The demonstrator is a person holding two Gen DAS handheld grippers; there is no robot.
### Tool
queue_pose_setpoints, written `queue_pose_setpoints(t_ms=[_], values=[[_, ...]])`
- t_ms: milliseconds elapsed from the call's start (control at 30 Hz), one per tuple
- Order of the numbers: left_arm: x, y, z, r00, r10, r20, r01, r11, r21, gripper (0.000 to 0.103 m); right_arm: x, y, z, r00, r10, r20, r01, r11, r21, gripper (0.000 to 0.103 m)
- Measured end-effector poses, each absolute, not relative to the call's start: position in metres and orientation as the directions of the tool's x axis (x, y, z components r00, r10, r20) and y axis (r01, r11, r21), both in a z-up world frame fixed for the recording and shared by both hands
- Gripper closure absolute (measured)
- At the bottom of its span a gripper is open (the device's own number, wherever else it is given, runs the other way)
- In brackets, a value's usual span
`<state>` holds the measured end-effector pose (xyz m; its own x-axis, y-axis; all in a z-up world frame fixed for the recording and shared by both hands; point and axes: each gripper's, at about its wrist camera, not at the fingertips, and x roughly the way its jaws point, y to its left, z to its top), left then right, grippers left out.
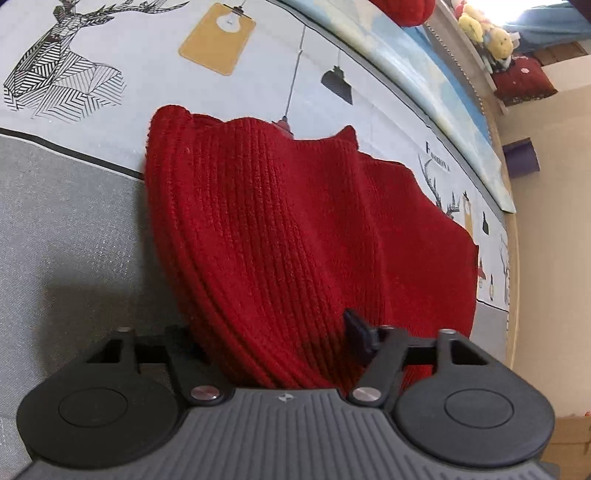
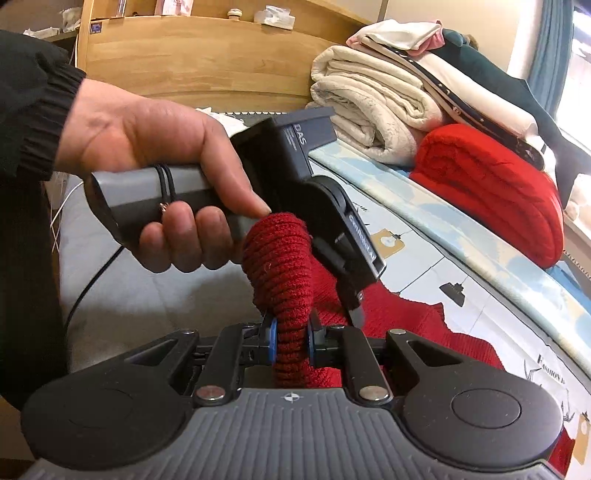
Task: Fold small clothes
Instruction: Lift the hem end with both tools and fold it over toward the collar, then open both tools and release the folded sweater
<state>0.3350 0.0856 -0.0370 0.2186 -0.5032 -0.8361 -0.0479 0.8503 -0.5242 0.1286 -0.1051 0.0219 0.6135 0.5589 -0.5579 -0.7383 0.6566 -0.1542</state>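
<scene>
Counting two grippers, one dark red knit, one brighter red folded knit [image 2: 491, 192] on the pile behind, one hand.

Right gripper [image 2: 290, 341] pinched narrow on a bunched rope of the dark red knit [image 2: 280, 266], blue pads [image 2: 273, 341] pressing it from both sides, fabric filling the whole gap. Left gripper [image 2: 351, 295] seen from the right view just beyond, tilted down, clamped onto the same knit beside that bunch, hand [image 2: 162, 177] wrapped round its grey handle, black sleeve behind.

From the left wrist view: left gripper [image 1: 273, 343] with the knit [image 1: 280, 229] draped up between the fingers, one dark pad [image 1: 356, 328] showing at the right edge of the fabric, the other finger buried under the folds; gap partly open, held apart by the thick cloth.

Knit lifted at the near end, far end trailing onto the printed bed sheet [image 1: 110, 44], deer and lamp drawings around it. Pile of folded cream blankets [image 2: 369, 107] against the wooden headboard [image 2: 192, 59], with the red folded knit sitting under white and dark garments.

Shape of the garment hard to read: sleeves, collar, hem all lost in the bunching. Lower edge hidden behind both gripper bodies. Yellow plush toys [image 1: 487, 33] on a far ledge, blurred.
</scene>
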Motion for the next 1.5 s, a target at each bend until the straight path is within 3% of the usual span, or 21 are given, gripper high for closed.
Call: queue_pose_setpoints(t_ms=[100,167,533,800,1033,1133,1200,1367,1500], values=[[0.332,0.089,-0.032,0.238,-0.489,-0.839,-0.019,0.862,-0.507,0.066,0.137,-0.101,0.02,0.596,0.569,-0.566,-0.75,0.647,-0.14,0.088],[0.328,0.094,-0.024,0.259,-0.491,-0.832,-0.016,0.859,-0.512,0.07,0.135,-0.095,0.02,0.579,0.586,-0.567,-0.766,0.629,-0.132,0.088],[0.281,0.168,0.029,0.386,-0.393,-0.835,-0.073,0.889,-0.452,0.072,0.117,-0.054,0.046,0.504,0.718,-0.48,-0.828,0.559,-0.033,0.088],[0.273,0.14,0.041,0.398,-0.355,-0.846,-0.015,0.92,-0.393,0.072,0.112,-0.069,0.044,0.519,0.677,-0.522,-0.773,0.632,0.05,0.088],[0.272,0.059,0.071,0.471,-0.499,-0.727,0.182,0.862,-0.474,0.068,0.111,-0.152,0.054,0.725,0.488,-0.486,-0.48,0.864,0.152,0.089],[0.264,0.016,0.088,0.447,-0.615,-0.649,0.341,0.788,-0.513,0.053,0.105,-0.197,0.051,0.808,0.31,-0.501,-0.249,0.95,0.187,0.089],[0.253,0.0,0.097,0.429,-0.683,-0.592,0.412,0.731,-0.544,0.039,0.104,-0.235,0.039,0.805,0.185,-0.564,-0.058,0.97,0.236,0.089],[0.252,-0.003,0.087,0.409,-0.633,-0.657,0.389,0.772,-0.502,0.041,0.111,-0.314,-0.026,0.608,0.075,-0.79,0.317,0.89,0.329,0.088],[0.255,0.009,0.074,0.375,-0.571,-0.73,0.353,0.816,-0.458,0.041,0.111,-0.346,-0.06,0.556,0.247,-0.793,0.369,0.782,0.502,0.069]])
